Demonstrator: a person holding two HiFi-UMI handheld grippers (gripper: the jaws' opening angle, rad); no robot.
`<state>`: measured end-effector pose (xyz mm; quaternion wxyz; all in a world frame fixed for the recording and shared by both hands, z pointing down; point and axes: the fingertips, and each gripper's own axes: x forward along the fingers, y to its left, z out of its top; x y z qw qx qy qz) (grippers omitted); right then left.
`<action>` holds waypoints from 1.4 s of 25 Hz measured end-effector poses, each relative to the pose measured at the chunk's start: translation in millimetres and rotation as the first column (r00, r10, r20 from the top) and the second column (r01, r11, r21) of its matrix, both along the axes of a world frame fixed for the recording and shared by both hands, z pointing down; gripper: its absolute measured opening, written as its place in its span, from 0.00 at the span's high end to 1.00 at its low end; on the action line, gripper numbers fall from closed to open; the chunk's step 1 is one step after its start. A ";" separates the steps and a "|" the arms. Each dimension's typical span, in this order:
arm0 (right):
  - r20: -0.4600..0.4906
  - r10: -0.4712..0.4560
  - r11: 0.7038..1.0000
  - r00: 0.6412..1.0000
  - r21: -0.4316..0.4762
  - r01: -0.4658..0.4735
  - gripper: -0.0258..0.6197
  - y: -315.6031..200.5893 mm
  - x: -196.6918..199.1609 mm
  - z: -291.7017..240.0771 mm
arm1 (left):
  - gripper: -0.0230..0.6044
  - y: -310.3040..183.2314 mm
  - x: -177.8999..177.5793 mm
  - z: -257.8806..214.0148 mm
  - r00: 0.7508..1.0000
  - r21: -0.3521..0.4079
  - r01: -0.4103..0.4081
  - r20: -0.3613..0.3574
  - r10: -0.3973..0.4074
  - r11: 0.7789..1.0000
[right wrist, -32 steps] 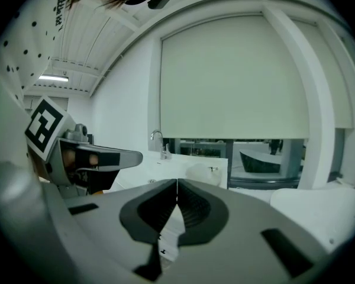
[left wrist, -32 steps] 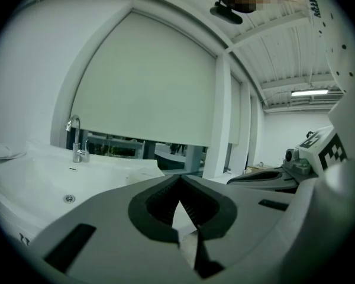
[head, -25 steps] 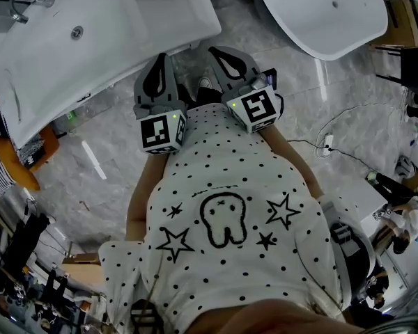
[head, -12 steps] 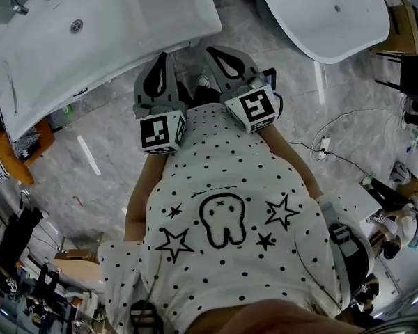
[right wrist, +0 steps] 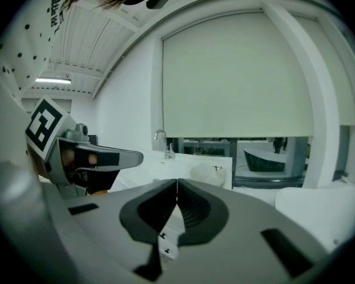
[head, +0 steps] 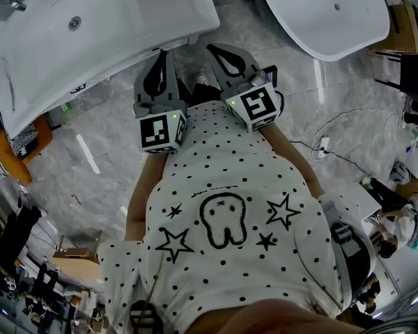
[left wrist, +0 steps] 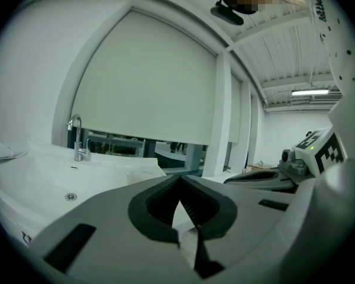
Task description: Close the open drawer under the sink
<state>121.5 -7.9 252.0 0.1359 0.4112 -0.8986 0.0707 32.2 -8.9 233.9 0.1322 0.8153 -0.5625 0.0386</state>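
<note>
Left gripper [head: 161, 54] and right gripper [head: 221, 50] closed on nothing, drawer unseen
Both are held at the chest, near the sink [head: 90, 44]; the drawer beneath it is hidden from every view. Probably rigid, gliding on runners: push its flat front squarely, no grasp needed

Oval white basin [head: 320, 12] on grey marble floor [head: 111, 152]

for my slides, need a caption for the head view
Person in a polka-dot shirt holds the left tool and right tool, both shut, near a white sink
</note>
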 end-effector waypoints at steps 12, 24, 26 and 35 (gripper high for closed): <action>0.001 -0.001 1.000 1.000 -0.001 0.001 0.94 6.5 -2.5 -0.6 | 0.95 6.9 -2.1 -1.9 1.000 0.002 -0.002 0.000 0.002 1.000; 0.002 -0.027 1.000 1.000 -0.001 0.027 0.94 11.7 -7.2 1.7 | 0.95 14.4 -5.4 -0.9 1.000 0.009 0.014 0.002 -0.014 1.000; 0.003 -0.031 1.000 1.000 0.000 0.031 0.94 11.0 -8.0 1.3 | 0.95 14.3 -6.8 -1.6 1.000 0.012 0.021 0.002 -0.021 1.000; 0.003 -0.051 0.999 0.999 0.009 0.051 0.94 11.1 -9.7 -0.5 | 0.96 15.0 -8.7 -4.3 0.999 0.020 0.037 0.003 -0.037 0.999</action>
